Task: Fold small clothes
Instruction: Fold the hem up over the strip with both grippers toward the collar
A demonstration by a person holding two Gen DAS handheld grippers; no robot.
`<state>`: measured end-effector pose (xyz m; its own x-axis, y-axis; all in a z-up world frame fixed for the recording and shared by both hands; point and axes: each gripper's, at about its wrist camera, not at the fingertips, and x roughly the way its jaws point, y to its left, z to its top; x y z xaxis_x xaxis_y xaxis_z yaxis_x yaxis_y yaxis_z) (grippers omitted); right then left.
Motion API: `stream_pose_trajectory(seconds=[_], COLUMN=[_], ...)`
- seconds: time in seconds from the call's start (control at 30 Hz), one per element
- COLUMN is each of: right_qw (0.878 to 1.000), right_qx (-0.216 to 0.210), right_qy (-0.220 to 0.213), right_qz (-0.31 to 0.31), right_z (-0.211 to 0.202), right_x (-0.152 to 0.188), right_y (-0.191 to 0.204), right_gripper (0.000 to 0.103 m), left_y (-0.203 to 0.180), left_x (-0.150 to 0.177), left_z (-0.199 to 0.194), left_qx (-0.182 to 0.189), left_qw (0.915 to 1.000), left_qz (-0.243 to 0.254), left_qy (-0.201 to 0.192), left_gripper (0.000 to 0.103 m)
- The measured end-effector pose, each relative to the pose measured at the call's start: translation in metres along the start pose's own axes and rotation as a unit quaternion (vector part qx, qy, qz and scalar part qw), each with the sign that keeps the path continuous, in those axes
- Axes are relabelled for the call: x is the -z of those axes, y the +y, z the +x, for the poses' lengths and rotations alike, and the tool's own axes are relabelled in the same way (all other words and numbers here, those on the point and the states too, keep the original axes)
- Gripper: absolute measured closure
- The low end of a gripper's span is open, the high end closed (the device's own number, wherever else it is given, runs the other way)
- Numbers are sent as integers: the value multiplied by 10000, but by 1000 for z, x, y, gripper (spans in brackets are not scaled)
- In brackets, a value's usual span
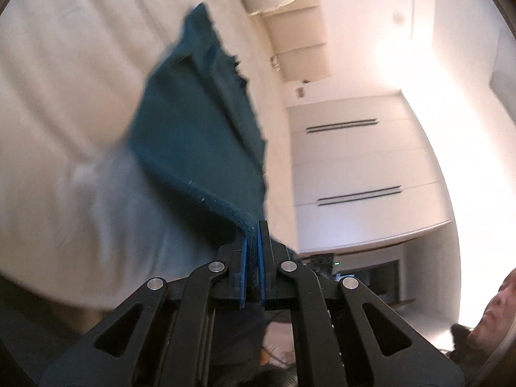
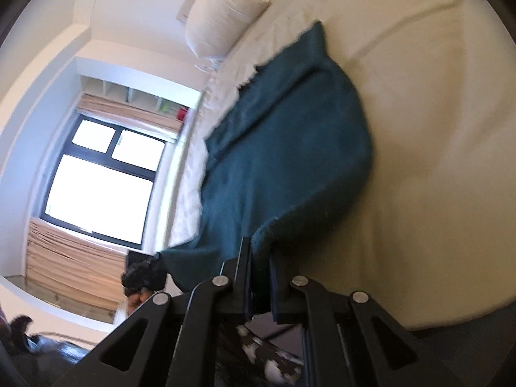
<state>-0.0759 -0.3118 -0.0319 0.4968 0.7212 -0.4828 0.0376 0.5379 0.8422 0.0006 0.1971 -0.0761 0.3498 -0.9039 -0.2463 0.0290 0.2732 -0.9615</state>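
A dark teal cloth (image 1: 196, 135) hangs in the air over the cream bed (image 1: 64, 80). My left gripper (image 1: 253, 235) is shut on one thick hemmed edge of the cloth. In the right wrist view the same teal cloth (image 2: 283, 148) billows over the bed (image 2: 435, 129), and my right gripper (image 2: 259, 258) is shut on another edge of it. The left gripper also shows in the right wrist view (image 2: 142, 274), still holding the cloth. The cloth's far end lies near or on the bed; I cannot tell whether it touches.
White pillows (image 2: 222, 9) lie at the head of the bed. A bright window (image 2: 96, 177) with beige blinds is on one wall. A white wardrobe (image 1: 354, 161) with dark handles stands opposite. The person's face (image 1: 493, 309) is at the frame edge.
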Motion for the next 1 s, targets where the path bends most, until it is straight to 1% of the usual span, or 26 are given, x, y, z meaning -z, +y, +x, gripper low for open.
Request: stream_pose_trajectory(seconds=[0.07,0.13,0.17,0.23,0.27,0.33,0.37,0.43,0.53,0.6,0.67,0.73,0.8,0.87,0.9,0.97,1.0], right_qw=[9998,9997,9997,9997,9996,9992,9988,9973,9944,9927,9917,9908,9894,9881,9872,9861,9858], right_qx=[-142,-169,-163,-132,-95,-90,-80,-25,65,90,230,369,560,605,604,729,837], right_qy=[-101,-156,-189,-204,-234,-323,-392,-533,-695,-777,-858,-893,-900,-922,-939,-955,-926], right_qz=[47,53,78,95,99,205,292,513,797,915,933,948,996,1074,1141,1151,1121], right_z=[9,17,24,35,40,50,54,62,75,82,90,99,111,120,124,133,139], right_x=[-22,-39,-52,-69,-80,-100,-112,-136,-171,-192,-212,-232,-249,-261,-265,-272,-276], right_y=[9,16,20,26,28,29,26,17,4,-2,-6,-11,-19,-29,-35,-44,-49], right_gripper=[93,93,93,93,93,93,93,93,93,93,93,93,93,93,93,93,92], left_y=[-10,-15,-18,-20,-20,-18,-15,-10,-3,3,5,8,12,17,20,28,30], left_x=[-18,-34,-47,-65,-82,-102,-119,-139,-178,-200,-225,-244,-264,-281,-286,-299,-304], left_z=[9,14,18,24,30,37,43,50,65,72,79,87,99,114,118,128,130], left_qx=[238,366,447,471,478,498,452,432,354,391,258,197,34,-188,-211,-265,-416], left_qw=[9997,9991,9987,9981,9977,9968,9962,9948,9922,9903,9897,9894,9897,9898,9893,9879,9875], left_qz=[-35,-70,-116,-188,-238,-337,-442,-601,-789,-901,-891,-916,-911,-903,-937,-1012,-961], left_qy=[-97,-181,-236,-336,-424,-527,-607,-703,-897,-979,-1088,-1114,-1101,-1090,-1095,-1146,-1176], left_gripper=[99,99,99,99,99,99,99,99,99,99,99,99,99,99,99,99,99])
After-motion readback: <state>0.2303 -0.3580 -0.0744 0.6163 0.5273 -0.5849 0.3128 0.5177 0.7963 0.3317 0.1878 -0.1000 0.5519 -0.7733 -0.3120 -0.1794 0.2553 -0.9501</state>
